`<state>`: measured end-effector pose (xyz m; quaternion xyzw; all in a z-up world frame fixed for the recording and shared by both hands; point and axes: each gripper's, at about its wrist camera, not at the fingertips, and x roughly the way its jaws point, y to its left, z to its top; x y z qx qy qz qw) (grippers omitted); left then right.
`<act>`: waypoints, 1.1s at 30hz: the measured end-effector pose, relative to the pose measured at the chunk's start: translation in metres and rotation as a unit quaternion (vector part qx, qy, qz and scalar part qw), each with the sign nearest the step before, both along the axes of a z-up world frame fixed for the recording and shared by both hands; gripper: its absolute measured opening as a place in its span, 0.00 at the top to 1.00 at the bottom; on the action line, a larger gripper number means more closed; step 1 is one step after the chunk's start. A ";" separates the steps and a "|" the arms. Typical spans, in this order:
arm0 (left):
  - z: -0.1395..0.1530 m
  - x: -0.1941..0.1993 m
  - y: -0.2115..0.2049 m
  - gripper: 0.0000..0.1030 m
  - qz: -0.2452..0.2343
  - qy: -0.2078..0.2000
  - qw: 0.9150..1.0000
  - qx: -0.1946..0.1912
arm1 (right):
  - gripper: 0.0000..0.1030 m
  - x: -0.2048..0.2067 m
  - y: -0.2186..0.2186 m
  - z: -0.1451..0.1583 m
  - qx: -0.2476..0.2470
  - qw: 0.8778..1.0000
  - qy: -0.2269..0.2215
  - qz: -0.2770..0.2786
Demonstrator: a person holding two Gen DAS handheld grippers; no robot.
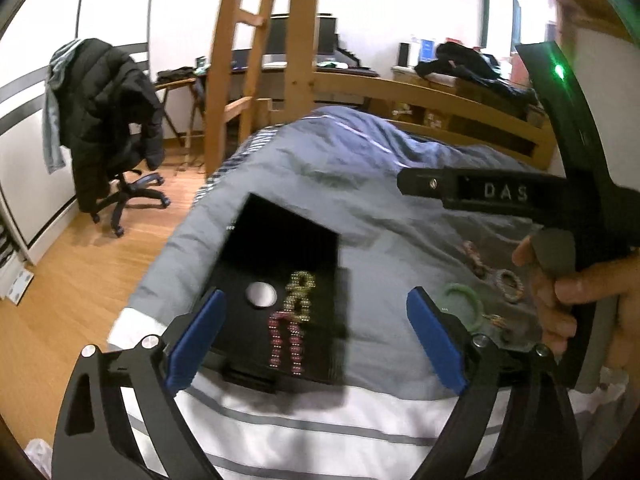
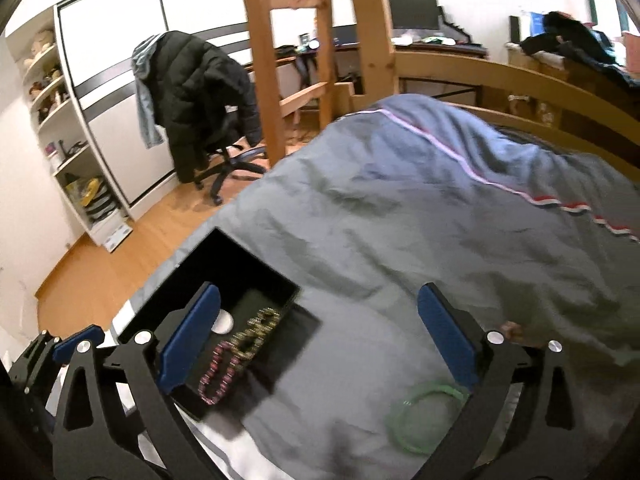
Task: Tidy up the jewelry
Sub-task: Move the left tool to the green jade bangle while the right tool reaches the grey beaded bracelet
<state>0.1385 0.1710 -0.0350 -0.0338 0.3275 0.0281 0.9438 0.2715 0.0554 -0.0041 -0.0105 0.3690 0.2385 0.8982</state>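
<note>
A black jewelry box lies open on the grey duvet; it also shows in the right wrist view. Inside lie a gold beaded bracelet, a pink beaded bracelet and a white round piece. A green bangle lies on the duvet to the right of the box, with a silver ring-shaped bracelet and a pink one beyond it. My left gripper is open over the box's near end. My right gripper is open and empty, above the green bangle.
A wooden bunk-bed ladder and bed rail stand behind the duvet. An office chair with a black jacket stands on the wood floor to the left. White shelves stand at far left. A desk with monitors is at the back.
</note>
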 end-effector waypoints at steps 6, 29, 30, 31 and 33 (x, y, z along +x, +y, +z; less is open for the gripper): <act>-0.004 -0.003 -0.038 0.10 -0.032 0.002 0.999 -0.003 | 0.05 -0.015 -0.053 0.012 -0.012 0.999 -0.004 -0.030; -0.064 0.049 -0.129 0.10 -0.099 0.050 0.994 -0.002 | 0.05 -0.046 -0.202 -0.047 -0.035 0.992 0.041 -0.113; -0.068 0.052 -0.132 0.10 -0.105 0.054 0.993 -0.003 | 0.05 -0.045 -0.204 -0.053 -0.034 0.992 0.044 -0.116; -0.073 0.058 -0.137 0.10 -0.113 0.058 0.992 0.000 | 0.05 -0.043 -0.206 -0.059 -0.034 0.991 0.046 -0.118; -0.080 0.067 -0.145 0.10 -0.125 0.062 0.990 0.004 | 0.05 -0.038 -0.209 -0.071 -0.034 0.991 0.050 -0.118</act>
